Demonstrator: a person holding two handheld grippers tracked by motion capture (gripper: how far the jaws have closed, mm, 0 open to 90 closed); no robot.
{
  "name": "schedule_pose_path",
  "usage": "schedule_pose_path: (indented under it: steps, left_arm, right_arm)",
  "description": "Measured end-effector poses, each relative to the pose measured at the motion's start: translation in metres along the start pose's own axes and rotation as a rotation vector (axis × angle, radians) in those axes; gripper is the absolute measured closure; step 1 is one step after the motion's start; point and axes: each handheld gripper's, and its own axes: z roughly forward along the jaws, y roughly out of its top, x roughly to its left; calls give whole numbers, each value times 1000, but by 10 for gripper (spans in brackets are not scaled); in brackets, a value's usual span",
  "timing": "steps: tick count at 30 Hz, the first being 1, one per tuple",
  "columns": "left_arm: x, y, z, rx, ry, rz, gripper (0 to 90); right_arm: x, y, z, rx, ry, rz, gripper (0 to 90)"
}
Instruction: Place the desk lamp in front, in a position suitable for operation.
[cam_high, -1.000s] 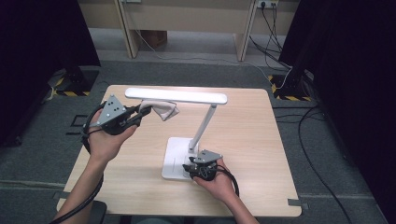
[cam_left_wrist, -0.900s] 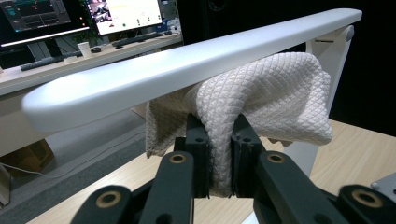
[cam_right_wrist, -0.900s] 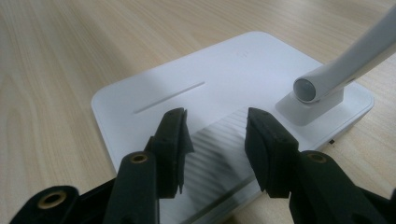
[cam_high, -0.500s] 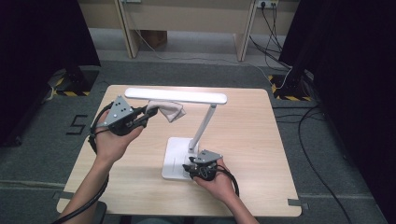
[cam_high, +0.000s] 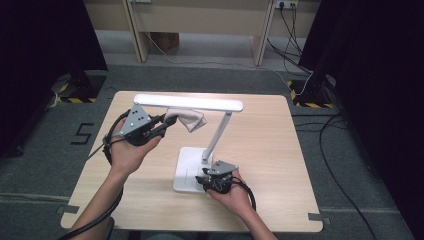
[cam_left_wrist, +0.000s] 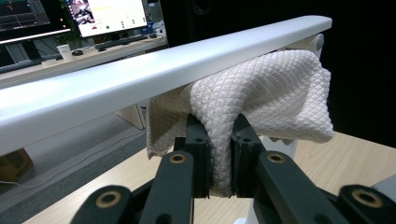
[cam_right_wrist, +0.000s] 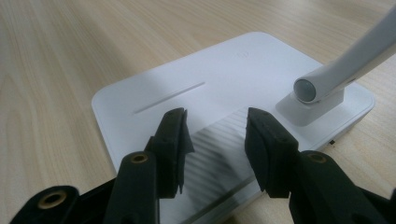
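Jaws of the left gripper squeeze a white cloth against the long lamp head.

Right gripper jaws stand apart over the flat white lamp base, with nothing pinched between them. The cloth hangs just under the lamp head and touches it, up above the bench. In the left gripper view the cloth bunches over both jaws. A thin white lamp arm leans up from the base to the head.
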Motion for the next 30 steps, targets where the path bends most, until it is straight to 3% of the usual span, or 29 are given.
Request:
schedule_pose_path:
  steps: [30]
  left_arm:
    - [-15,5,17,4,-44,26,796]
  right_arm:
    - [0,0,0,-4,3,2,592]
